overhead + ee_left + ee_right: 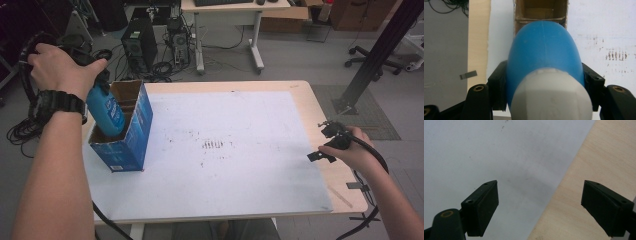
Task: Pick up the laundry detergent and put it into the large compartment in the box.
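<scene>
right hand-held gripper [324,145]: near the table's right edge, jaws wide apart, nothing between them, hovering over the white mat [240,150].
left hand-held gripper [544,82]: near the left edge, clamped on the blue bottle [106,111], just below its grey-white cap [550,97].
blue bottle: base-first, partly inside the open-topped blue carton [127,135] near the table's far left corner.
risk: bottle's rounded base may catch the cardboard rim or inner divider, likely tipping the light carton.
writing: white print on bottle and carton, too small to read.

One blue bottle [106,111], one box [131,131] — two grippers.
</scene>
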`<state>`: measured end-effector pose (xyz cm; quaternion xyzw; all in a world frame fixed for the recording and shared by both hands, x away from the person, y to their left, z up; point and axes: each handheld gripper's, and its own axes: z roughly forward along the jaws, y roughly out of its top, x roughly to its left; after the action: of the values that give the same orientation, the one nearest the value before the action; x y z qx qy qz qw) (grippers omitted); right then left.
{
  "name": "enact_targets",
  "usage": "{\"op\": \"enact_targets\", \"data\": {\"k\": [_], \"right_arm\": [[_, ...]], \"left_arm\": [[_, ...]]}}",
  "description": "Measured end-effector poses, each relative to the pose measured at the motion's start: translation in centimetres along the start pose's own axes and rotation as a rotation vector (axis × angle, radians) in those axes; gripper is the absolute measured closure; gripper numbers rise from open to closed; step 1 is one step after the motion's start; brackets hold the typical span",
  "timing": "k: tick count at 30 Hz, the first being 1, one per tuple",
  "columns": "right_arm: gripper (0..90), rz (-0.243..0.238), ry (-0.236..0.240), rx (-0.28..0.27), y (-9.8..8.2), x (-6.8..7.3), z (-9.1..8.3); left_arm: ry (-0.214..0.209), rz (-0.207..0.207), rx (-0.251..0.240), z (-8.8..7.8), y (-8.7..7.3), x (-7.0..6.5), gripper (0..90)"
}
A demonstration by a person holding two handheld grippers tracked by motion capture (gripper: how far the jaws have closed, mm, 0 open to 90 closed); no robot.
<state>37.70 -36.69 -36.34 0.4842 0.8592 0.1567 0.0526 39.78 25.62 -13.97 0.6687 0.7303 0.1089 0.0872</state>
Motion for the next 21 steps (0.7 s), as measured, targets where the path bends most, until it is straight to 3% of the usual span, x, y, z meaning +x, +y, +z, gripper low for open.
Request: {"op": "enact_targets", "data": {"k": [21], "right_arm": [[14.2, 0.007, 0.005, 0.02, -0.3, -0.2, 1.0]], "left_arm": [[0.019, 0.005, 0.044, 4.7, 0.2, 0.0, 37.7]]}}
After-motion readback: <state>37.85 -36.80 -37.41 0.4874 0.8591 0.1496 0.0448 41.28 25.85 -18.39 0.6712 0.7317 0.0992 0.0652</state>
